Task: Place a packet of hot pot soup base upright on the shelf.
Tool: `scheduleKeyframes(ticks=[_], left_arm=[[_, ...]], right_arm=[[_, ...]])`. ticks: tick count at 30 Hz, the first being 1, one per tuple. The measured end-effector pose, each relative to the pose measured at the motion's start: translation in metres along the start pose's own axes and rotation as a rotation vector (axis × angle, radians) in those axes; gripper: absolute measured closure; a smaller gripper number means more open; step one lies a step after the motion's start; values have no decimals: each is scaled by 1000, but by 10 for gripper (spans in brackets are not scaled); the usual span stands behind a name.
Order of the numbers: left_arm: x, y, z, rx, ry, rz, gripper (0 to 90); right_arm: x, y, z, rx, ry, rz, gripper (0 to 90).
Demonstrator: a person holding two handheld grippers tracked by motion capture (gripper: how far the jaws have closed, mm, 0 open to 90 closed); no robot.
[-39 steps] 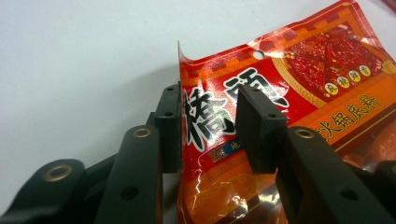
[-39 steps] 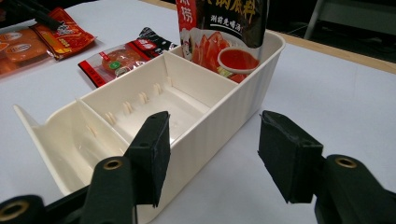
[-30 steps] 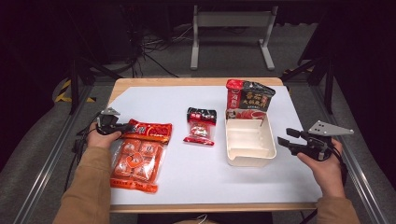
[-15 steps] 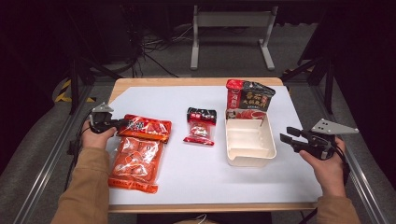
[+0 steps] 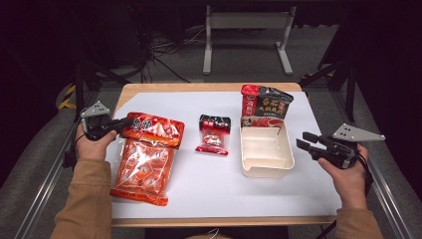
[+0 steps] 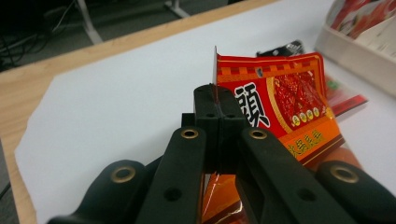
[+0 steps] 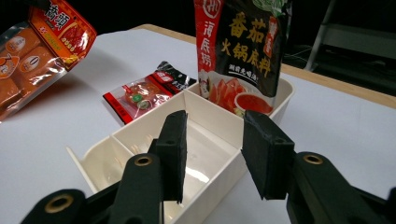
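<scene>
1. The left gripper [image 5: 118,124] is clamped on the top edge of the large orange-red snack bag [image 5: 144,164], lifting that end while the bag's lower end rests on the white worktop [image 5: 219,184].
2. The right gripper [image 5: 304,141], jaws part open and just been closing with nothing between them, hovers just beside the cream divided tray [image 5: 265,168].
3. The step looks like carrying the bag toward the tray.
4. Next, the bag needs lifting clear of the small red packet [image 5: 213,135].

Orange-red snack bag [image 5: 145,162], small red-black packet [image 5: 213,135], cream tray [image 5: 266,167], white sheet [image 5: 209,186]
</scene>
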State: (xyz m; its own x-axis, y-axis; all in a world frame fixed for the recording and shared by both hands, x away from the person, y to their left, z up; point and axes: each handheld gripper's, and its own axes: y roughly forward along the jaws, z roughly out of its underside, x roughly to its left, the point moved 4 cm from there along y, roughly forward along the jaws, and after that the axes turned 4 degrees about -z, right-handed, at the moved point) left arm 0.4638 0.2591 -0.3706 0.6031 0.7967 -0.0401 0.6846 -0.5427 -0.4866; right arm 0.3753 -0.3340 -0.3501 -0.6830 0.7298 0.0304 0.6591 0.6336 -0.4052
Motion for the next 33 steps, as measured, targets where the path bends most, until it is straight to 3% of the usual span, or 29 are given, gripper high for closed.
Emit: scheduleKeyframes(ticks=[12, 17, 28, 33], left_arm=[[-29, -35, -26, -92, 56, 43, 900], [-48, -57, -40, -154, 105, 56, 900], [-72, -85, -54, -255, 168, 92, 900], [-80, -93, -58, -274, 193, 109, 900]], right_arm=[[9, -1, -9, -18, -8, -22, 633], [12, -1, -11, -24, -12, -25, 634], [13, -2, -13, -35, -13, -31, 637], [15, -3, -14, -42, -20, -38, 638]])
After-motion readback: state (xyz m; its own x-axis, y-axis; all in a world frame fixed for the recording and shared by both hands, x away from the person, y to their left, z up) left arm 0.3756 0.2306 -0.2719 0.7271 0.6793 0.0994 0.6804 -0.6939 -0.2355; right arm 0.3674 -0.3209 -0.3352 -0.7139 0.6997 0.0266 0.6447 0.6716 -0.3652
